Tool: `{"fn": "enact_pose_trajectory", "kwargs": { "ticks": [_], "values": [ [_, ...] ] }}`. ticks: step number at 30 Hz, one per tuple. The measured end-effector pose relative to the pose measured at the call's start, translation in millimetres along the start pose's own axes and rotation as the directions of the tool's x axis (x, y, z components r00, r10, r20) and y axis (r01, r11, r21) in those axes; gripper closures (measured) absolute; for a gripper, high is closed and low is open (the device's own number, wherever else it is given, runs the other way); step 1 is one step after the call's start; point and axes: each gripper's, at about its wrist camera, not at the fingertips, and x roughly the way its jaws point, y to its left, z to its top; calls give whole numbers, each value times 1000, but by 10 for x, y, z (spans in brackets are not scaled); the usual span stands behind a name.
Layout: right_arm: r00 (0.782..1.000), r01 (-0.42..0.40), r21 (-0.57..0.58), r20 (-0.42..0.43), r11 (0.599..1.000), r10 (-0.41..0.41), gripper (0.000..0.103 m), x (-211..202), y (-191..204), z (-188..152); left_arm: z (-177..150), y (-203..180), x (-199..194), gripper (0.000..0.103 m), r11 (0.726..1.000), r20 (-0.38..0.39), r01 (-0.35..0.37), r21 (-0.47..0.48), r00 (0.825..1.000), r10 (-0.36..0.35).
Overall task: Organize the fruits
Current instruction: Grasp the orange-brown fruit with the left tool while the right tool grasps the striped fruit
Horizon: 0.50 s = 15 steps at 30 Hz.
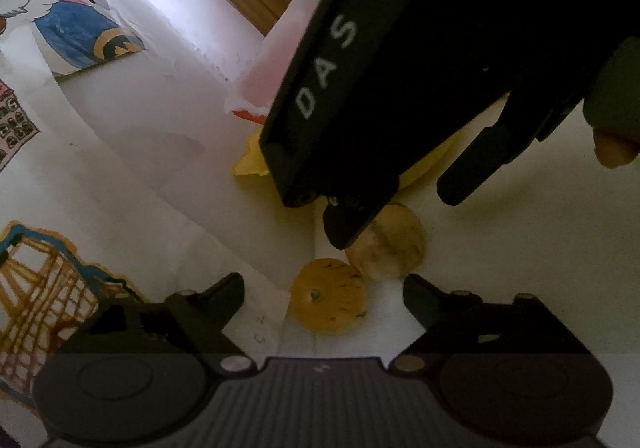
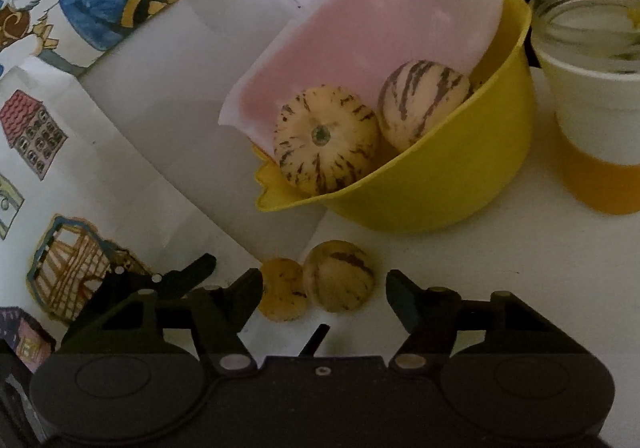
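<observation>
- Two small striped fruits lie touching on the white surface (image 2: 460, 268), just in front of the yellow bowl (image 2: 460, 176): an orange fruit (image 2: 282, 294) on the left, a paler fruit (image 2: 340, 276) on the right.
- The bowl already holds two larger striped fruits (image 2: 326, 140).
- The paler fruit sits straight ahead, between the fingers of the right tongs (image 2: 324, 294), which are spread wide and grasp nothing.
- The left tongs (image 1: 324, 296) are likewise released, with the orange fruit between their tips.
- Both seem equally near.

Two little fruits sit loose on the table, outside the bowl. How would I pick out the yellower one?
Find the yellow bowl on the white table. Just in front of it two small fruits lie touching. The yellower fruit is the left one, by the paper's edge: deeper golden with sparse dark flecks, while its paler neighbour has long purple stripes.
</observation>
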Motion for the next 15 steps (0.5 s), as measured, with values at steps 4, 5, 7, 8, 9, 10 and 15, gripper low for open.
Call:
{"fn": "enact_pose_trajectory", "kwargs": {
  "ticks": [4,5,7,8,9,10,15],
  "values": [
    [1000,-6,22,-11,1000,7,39,82,-31,14,-10,-34,123,32,999,-23,-35,27,999,36],
    [1000,-7,23,-14,1000,7,40,106,-32,14,-17,-33,149,33,999,-30,-37,28,999,38],
    [1000,-10,30,-23,999,10,42,150,-45,3,-30,-38,179,36,999,-34,-32,30,999,33],
    [1000,-5,33,-24,999,6,42,168,-48,-9,-38,-40,198,37,999,-38,-29,32,999,31],
    [1000,-2,32,-25,999,3,42,190,-45,-28,-47,-48,213,38,999,-41,-29,36,999,31],
    [1000,2,32,-27,999,-1,42,215,-60,-36,-51,-45,228,39,999,-38,-33,36,999,34],
    [999,28,38,-28,999,-27,57,269,-88,-61,-64,-41,295,56,1000,-47,-5,13,999,6]
  ]
}}
